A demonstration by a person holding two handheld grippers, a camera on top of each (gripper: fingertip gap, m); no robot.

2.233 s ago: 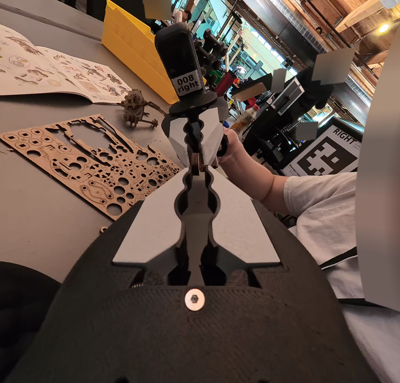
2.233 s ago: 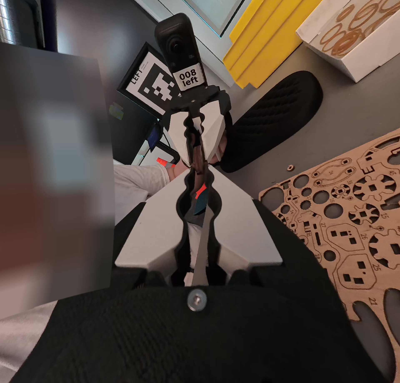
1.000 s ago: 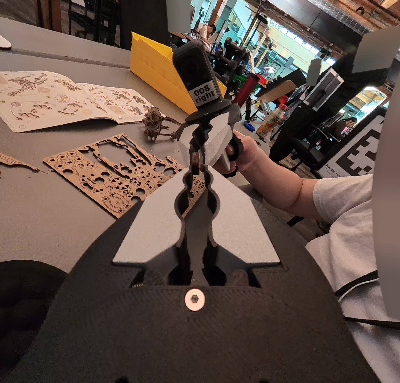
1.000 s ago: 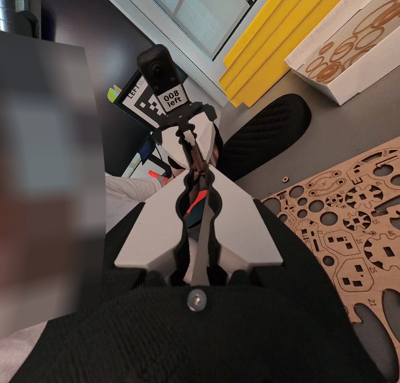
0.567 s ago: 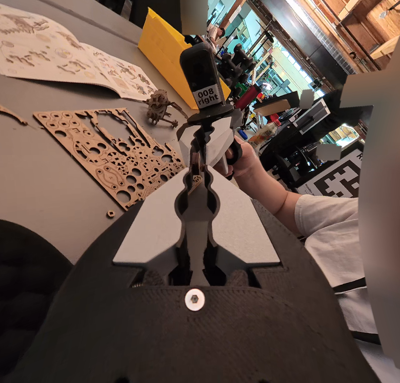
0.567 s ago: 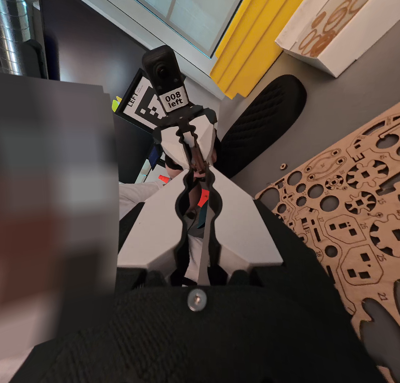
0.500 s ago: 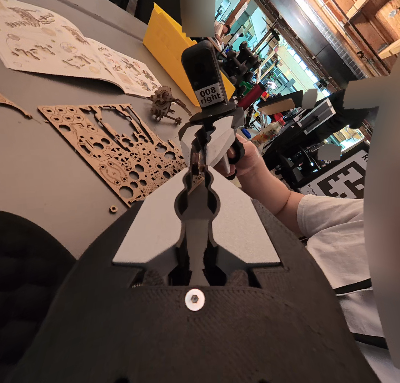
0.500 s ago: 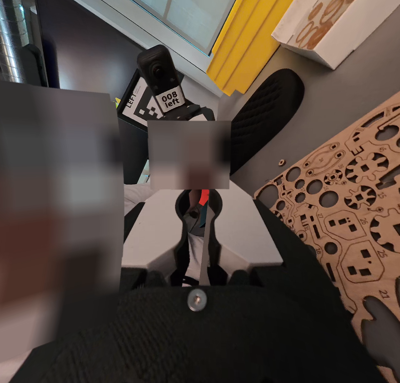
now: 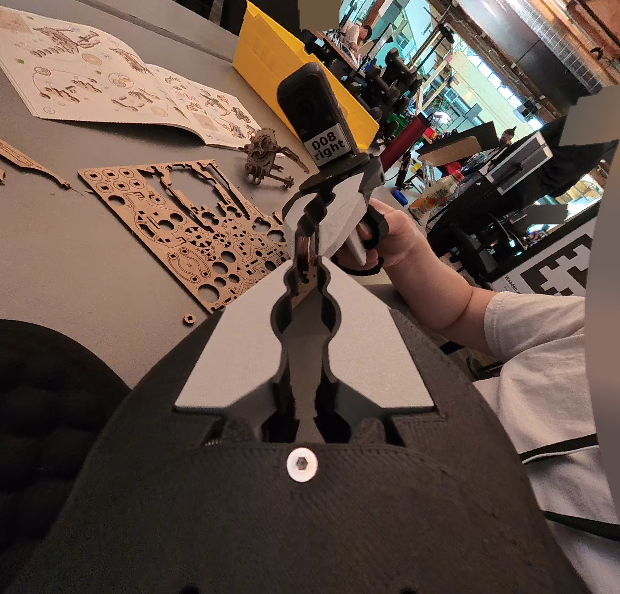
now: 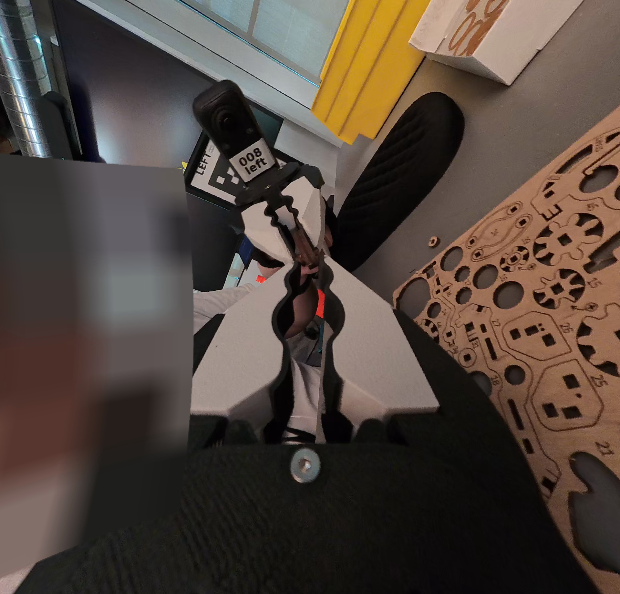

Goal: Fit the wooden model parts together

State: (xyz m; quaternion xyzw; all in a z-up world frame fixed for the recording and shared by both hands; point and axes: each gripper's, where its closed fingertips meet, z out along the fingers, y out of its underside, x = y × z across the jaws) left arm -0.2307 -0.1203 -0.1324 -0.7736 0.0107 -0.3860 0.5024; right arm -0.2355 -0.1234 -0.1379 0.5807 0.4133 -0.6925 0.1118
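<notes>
Our left gripper (image 9: 304, 269) and right gripper (image 10: 307, 265) meet tip to tip above the bench (image 9: 67, 259), each clamped on a small wooden part (image 9: 303, 254). The punched wooden sheet (image 9: 188, 222) lies flat beyond them.

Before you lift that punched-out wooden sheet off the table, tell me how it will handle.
The wooden sheet is thin and flat, so probably light and somewhat bendy. Many holes and cut-outs leave narrow bridges between them, so it may crack if gripped at one corner. Lying flush on the grey table, its edge could be hard to get under.
</notes>
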